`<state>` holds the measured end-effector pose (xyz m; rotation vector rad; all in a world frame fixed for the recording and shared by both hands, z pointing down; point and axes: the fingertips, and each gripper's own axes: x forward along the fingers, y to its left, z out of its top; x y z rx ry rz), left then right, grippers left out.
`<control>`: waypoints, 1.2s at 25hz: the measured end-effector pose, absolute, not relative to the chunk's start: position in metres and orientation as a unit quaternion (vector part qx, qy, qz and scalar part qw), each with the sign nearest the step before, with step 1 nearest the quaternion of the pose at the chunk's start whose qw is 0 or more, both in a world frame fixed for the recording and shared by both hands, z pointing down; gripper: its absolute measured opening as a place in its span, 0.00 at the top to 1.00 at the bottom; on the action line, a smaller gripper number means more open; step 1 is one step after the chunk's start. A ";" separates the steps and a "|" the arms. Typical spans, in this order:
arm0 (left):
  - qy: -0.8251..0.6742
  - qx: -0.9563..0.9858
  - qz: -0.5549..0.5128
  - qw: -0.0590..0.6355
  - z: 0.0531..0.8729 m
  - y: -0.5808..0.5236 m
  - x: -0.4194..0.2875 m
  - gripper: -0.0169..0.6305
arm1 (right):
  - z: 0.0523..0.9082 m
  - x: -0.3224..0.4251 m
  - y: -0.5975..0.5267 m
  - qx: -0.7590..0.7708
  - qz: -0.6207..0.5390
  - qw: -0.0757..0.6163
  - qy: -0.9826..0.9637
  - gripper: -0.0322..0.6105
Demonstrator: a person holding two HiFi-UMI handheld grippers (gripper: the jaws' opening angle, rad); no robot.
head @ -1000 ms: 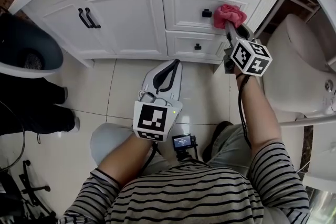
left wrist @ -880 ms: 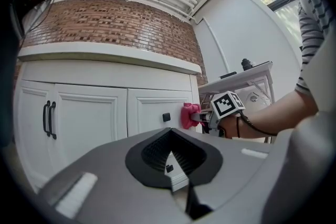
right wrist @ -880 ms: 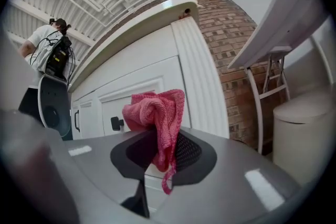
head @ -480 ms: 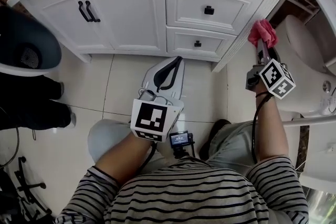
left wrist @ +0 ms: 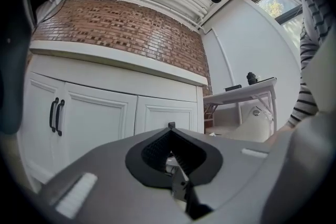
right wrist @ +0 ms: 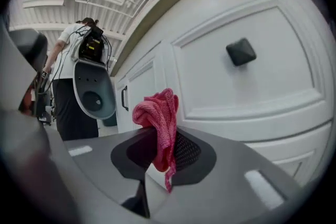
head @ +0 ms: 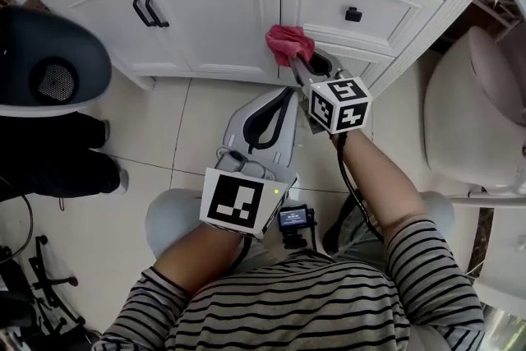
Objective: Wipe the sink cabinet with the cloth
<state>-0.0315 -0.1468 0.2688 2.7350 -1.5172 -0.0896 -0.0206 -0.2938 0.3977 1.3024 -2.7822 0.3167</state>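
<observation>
1. Right gripper (head: pixel 299 62): jaws closed on the cloth (head: pixel 286 42). In the right gripper view a fold of the cloth (right wrist: pixel 157 118) is pinched between the dark pads (right wrist: pixel 186 150). Most of it is bunched above the jaw tips, and a short tail hangs down inside the jaw opening.
2. Cloth: pink and knitted, crumpled into a wad. It sits at the very front of the right gripper (right wrist: pixel 160 153), standing out beyond the tips.
3. Cloth versus sink cabinet (head: pixel 214 4): in the head view the wad lies against the lower cabinet front. It is at the post between the right door and the drawers, below and left of the upper drawer's black knob (head: pixel 353 14). Whether it actually touches the white panel cannot be confirmed.
4. Left gripper (head: pixel 276 99): jaws brought together at the tips, nothing between them. It is held low over the tiled floor (head: pixel 164 144), well apart from the cloth and short of the cabinet.
5. In the left gripper view the closed jaws (left wrist: pixel 170 145) face the cabinet doors, with the paired black door handles (left wrist: pixel 55 115) off to the left.
</observation>
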 end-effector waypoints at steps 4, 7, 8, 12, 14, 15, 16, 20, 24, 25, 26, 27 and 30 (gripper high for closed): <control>-0.491 0.871 -0.015 0.013 0.280 -0.157 -0.037 0.99 | 0.420 -0.008 -0.325 0.453 0.120 0.037 -0.883 0.84; -0.490 0.871 -0.016 0.024 0.285 -0.159 -0.039 0.99 | 0.422 0.026 -0.324 0.473 0.129 0.029 -0.871 0.84; -0.489 0.872 -0.017 0.027 0.286 -0.160 -0.038 0.99 | 0.422 0.041 -0.323 0.484 0.133 0.026 -0.865 0.84; -0.480 0.877 -0.016 0.030 0.287 -0.159 -0.030 0.99 | 0.420 0.118 -0.315 0.549 0.144 0.012 -0.823 0.84; -0.475 0.879 -0.012 0.028 0.289 -0.158 -0.024 0.99 | 0.422 0.161 -0.310 0.587 0.154 0.001 -0.795 0.84; -0.474 0.880 -0.010 0.025 0.290 -0.158 -0.021 0.99 | 0.424 0.182 -0.308 0.605 0.160 -0.006 -0.780 0.84; -0.473 0.881 -0.008 0.021 0.292 -0.158 -0.019 0.99 | 0.426 0.202 -0.306 0.621 0.167 -0.012 -0.766 0.84; -0.476 0.879 -0.003 0.019 0.299 -0.157 -0.018 0.99 | 0.422 0.256 -0.292 0.670 0.188 -0.033 -0.718 0.84; -0.470 0.882 -0.020 0.035 0.289 -0.153 -0.018 0.99 | 0.378 0.223 -0.264 0.636 0.174 -0.086 -0.747 0.84; -0.468 0.883 -0.021 0.034 0.285 -0.151 -0.018 0.99 | 0.367 0.199 -0.257 0.610 0.161 -0.095 -0.770 0.84; -0.465 0.884 -0.021 0.033 0.283 -0.149 -0.017 0.99 | 0.360 0.170 -0.253 0.577 0.149 -0.098 -0.797 0.84; -0.463 0.885 -0.021 0.032 0.282 -0.148 -0.016 0.99 | 0.359 0.140 -0.251 0.541 0.141 -0.098 -0.823 0.84; -0.462 0.886 -0.016 0.037 0.285 -0.146 -0.017 0.99 | 0.383 0.061 -0.259 0.455 0.153 -0.080 -0.874 0.84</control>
